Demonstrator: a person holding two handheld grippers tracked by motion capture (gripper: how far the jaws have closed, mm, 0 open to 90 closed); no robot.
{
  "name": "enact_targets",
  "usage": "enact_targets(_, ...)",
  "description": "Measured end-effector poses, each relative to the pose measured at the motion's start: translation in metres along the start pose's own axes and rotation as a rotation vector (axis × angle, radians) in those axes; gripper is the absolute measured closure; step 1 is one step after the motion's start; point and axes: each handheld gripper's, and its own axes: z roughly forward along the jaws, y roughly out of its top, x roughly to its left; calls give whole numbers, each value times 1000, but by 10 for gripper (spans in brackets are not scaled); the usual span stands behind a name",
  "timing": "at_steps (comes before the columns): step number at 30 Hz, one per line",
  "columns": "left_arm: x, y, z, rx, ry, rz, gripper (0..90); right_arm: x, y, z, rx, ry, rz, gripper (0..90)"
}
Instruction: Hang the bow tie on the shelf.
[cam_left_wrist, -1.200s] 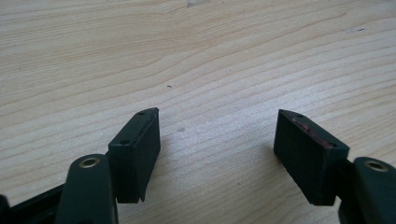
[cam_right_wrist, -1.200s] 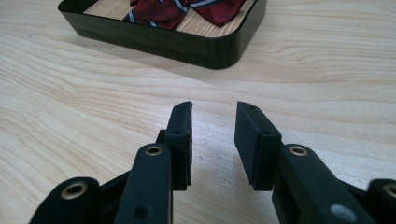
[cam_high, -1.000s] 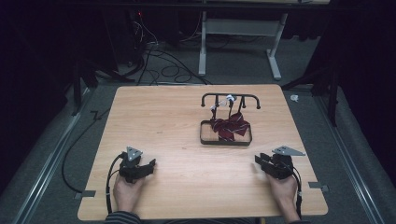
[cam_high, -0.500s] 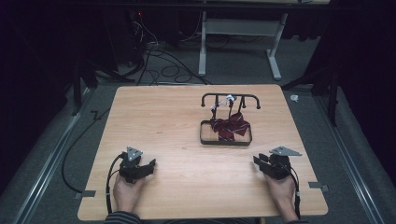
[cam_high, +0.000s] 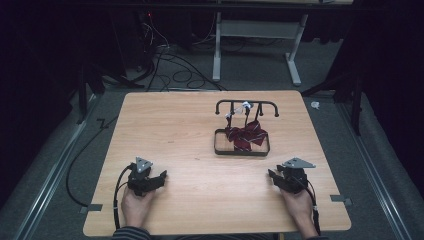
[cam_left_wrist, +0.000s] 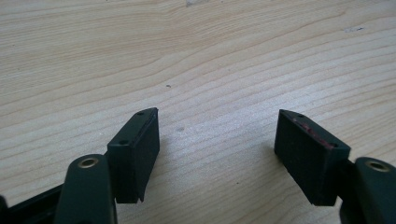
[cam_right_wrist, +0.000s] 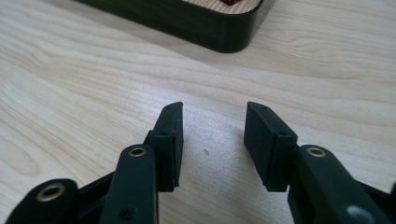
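Both tongs, left (cam_high: 156, 178) and right (cam_high: 274, 176), gape empty; the tie (cam_high: 246, 135) lies beyond, nearer the right.

1. The bench (cam_high: 180, 130) has a pale wood top with fine streaked grain and a smooth, low-sheen finish.
2. The tray (cam_right_wrist: 205, 28) looks like dark plastic or coated metal; its rounded wall is slightly glossy.
3. The tie (cam_high: 245, 136) in the tray is woven cloth, dark red with pale stripes.
4. The left hand-held gripper (cam_left_wrist: 217, 140) and right hand-held gripper (cam_right_wrist: 212, 140) carry matt black jaws with brass-coloured rivets.
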Motion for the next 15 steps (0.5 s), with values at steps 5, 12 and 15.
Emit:
enact_targets(5, 0, 0, 0, 0, -1, 1, 313, -1, 0, 0, 4, -6, 14, 535)
enact_targets(12, 0, 0, 0, -1, 0, 1, 313, -1, 0, 0, 4, 0, 8, 508)
enact_targets(15, 0, 0, 0, 0, 1, 1, 313, 0, 0, 0, 6, 5, 9, 496)
